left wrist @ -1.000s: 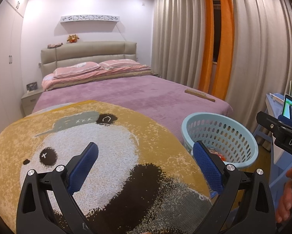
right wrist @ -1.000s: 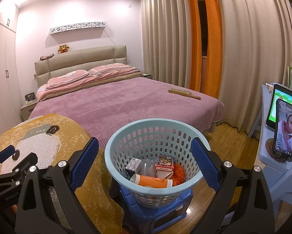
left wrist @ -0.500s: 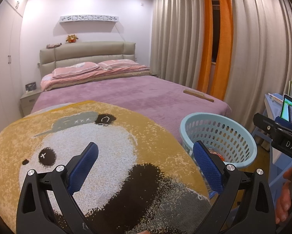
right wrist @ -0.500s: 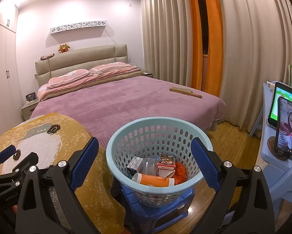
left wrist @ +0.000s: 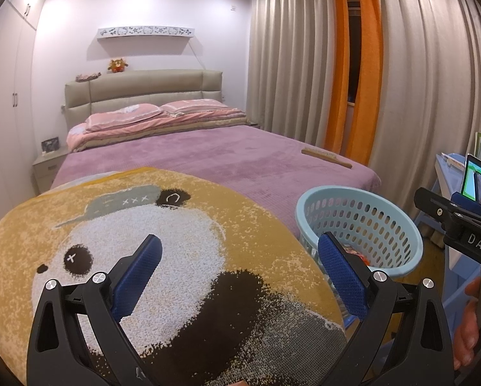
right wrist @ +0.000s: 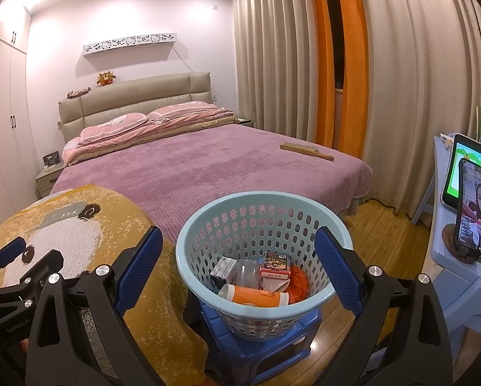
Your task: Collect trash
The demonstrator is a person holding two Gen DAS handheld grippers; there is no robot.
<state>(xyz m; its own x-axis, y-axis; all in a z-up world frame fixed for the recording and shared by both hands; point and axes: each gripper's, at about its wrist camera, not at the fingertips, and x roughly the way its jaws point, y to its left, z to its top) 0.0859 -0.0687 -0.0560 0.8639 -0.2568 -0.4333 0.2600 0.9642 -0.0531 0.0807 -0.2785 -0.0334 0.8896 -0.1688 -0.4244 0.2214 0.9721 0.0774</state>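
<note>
Blue-padded jaws on both tools stand wide apart with nothing between them. The left gripper hangs over a yellow panda rug that covers a rounded surface at the near left. The right gripper frames a pale blue perforated basket, which sits on a blue plastic stool just right of the rug. Inside the basket lies the trash: an orange bottle on its side, a red box, a small dark box, clear plastic and an orange wrapper. Beyond stretches a bed under a purple cover, with a wooden brush near its far right edge. At the right, a phone stands before a tablet on a pale counter.
</note>
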